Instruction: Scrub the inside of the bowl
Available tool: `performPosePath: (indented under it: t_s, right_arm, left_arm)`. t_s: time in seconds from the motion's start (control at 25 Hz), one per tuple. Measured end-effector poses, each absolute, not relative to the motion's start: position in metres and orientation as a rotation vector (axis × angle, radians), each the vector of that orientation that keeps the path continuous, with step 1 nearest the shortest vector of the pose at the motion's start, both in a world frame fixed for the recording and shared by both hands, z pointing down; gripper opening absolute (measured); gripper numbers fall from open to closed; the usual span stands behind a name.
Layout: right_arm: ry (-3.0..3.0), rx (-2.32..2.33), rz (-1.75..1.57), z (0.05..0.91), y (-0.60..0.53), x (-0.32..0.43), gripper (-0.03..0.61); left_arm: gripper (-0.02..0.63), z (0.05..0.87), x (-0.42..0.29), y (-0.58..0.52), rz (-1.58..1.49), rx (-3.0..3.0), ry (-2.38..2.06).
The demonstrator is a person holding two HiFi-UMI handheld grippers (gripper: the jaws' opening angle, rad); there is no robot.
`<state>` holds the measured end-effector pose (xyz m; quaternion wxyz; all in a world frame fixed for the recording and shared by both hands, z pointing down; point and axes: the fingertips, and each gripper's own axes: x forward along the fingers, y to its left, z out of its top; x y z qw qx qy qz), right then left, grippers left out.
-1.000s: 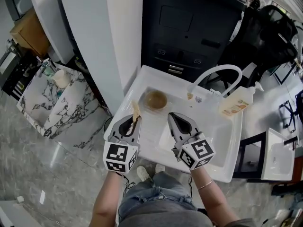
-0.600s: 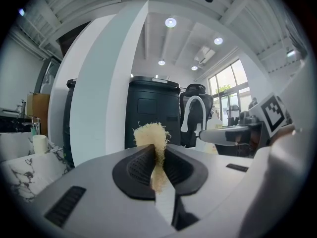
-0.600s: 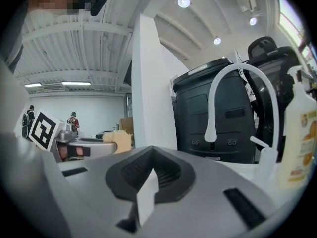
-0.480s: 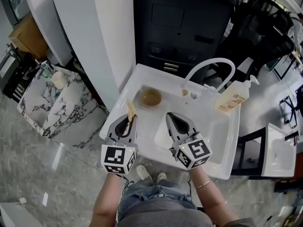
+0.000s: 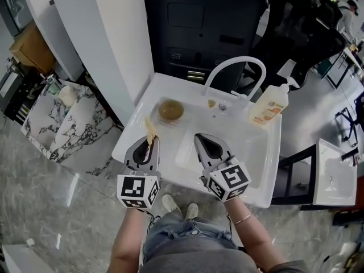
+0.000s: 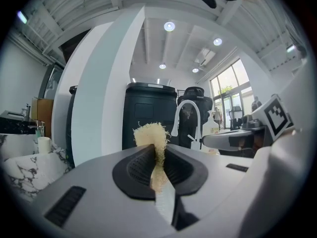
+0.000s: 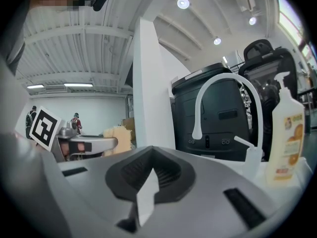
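- Head view: against the two earlier frames the whole scene has slid up and to the left, so the head turned. The jaws kept their places in the frame.
- Sink unit point(image 5: 267, 172): white, with its front edge at the person's legs. No sign that it moved.
- Left gripper point(image 5: 149, 143): same pose as a second ago, over the unit's left front part. Its jaws are clenched on a pale yellow sponge point(image 5: 150, 129), which sticks out past the tips. The left gripper view confirms the pinch.
- Right gripper point(image 5: 201, 139): also unchanged, over the sunken basin. In the right gripper view its jaws are closed together with nothing between them.
- Bowl point(image 5: 170, 110): brownish and upright on the flat left rear of the sink top. It is just beyond the sponge and apart from it, and neither gripper touches it.
- Judgement: no progress in this last second and scrubbing has not begun. Next, the sponge must go forward and down into the bowl. The idle right jaws could steady the rim, since a light bowl may skate on the smooth top.
- Room: a glossy grey marble-look floor point(image 5: 62, 209), a black cabinet point(image 5: 199, 27) behind the sink and a white pillar point(image 5: 108, 44) to the left rear.
- On the surface: a white arched faucet point(image 5: 235, 59) at the back edge, with a pump bottle point(image 5: 267, 108) at the right rear corner.
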<state>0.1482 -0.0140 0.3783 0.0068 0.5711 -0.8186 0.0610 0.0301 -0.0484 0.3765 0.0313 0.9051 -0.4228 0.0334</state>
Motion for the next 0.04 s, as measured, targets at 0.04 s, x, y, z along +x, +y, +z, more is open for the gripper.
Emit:
performPosePath:
  t_s: [0.04]
  right_arm:
    - [-2.562,1.783,0.191,0.3786,-0.0099,0.1498,0.008]
  left_arm:
    - [0.044,0.3764,0.0315,-0.0445,0.099,2.784,-1.308]
